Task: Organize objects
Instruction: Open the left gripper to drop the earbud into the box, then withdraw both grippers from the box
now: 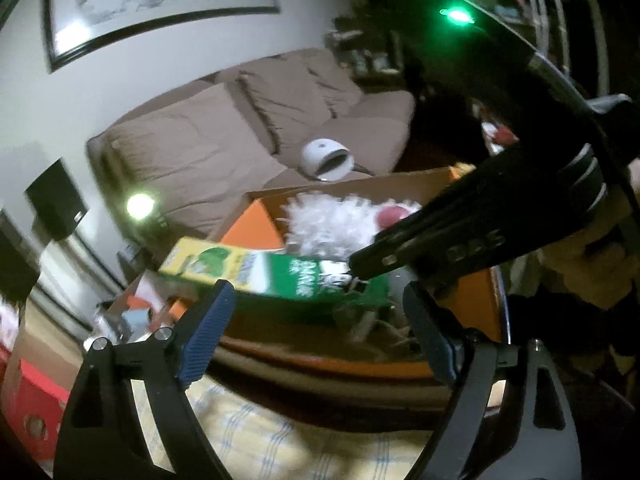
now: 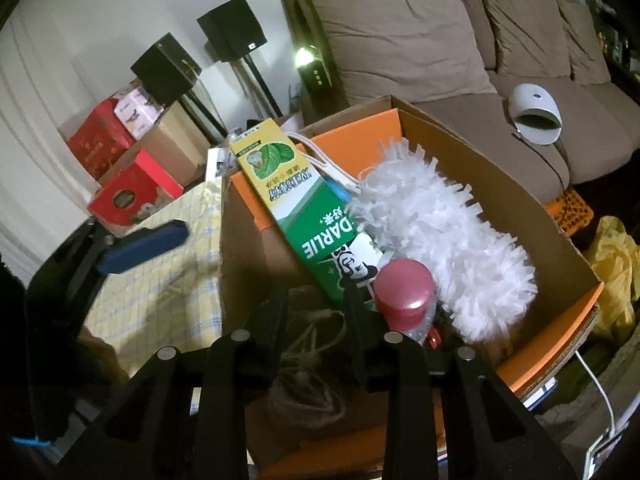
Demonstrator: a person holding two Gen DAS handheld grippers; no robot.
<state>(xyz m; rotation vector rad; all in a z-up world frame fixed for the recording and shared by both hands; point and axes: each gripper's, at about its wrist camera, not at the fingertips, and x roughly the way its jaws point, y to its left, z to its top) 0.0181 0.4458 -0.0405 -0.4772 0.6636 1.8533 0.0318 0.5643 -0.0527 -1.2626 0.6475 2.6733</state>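
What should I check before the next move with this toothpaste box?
1. Left hand-held gripper open, nothing between its pads: ok.
2. Darlie toothpaste box fully inside the cardboard box: not ok, it leans on the rim and its top end sticks out.
3. Right hand-held gripper gripping the toothpaste box: cannot tell.
4. White duster and red-capped bottle inside the cardboard box: ok.

The cardboard box [image 1: 416, 178] with orange inner flaps sits just beyond the left gripper [image 1: 320, 336], whose blue-padded jaws stand wide apart with nothing between them. Inside the box a green and yellow toothpaste carton [image 1: 256, 270] lies tilted, a white fluffy duster [image 1: 332, 224] behind it. The right gripper [image 1: 356, 264] reaches into the box, its tips at the carton's end.
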